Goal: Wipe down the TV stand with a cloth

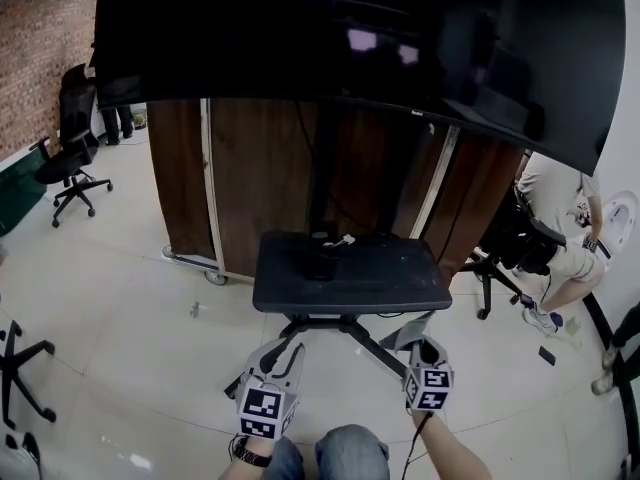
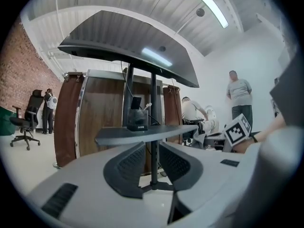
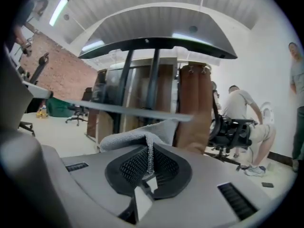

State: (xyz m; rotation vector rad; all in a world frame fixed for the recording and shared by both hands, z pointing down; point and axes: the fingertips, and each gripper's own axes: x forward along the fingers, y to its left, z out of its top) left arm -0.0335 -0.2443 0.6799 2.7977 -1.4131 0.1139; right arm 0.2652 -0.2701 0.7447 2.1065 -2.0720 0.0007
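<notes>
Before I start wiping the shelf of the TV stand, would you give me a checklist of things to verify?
1. Cloth pinched in the right gripper jaws: ok.
2. Left gripper empty, jaws apart: ok.
3. Shelf in front of both grippers: ok.
4. Shelf free of things: not ok, a small black box sits at its back.
5. Cloth touching the shelf: not ok, it is short of the front edge.
6. Dust on the shelf: cannot tell.

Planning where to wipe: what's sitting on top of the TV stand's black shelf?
A small dark box by the pole, with a white-tipped cable beside it. The shelf surface under the box is covered.
</notes>
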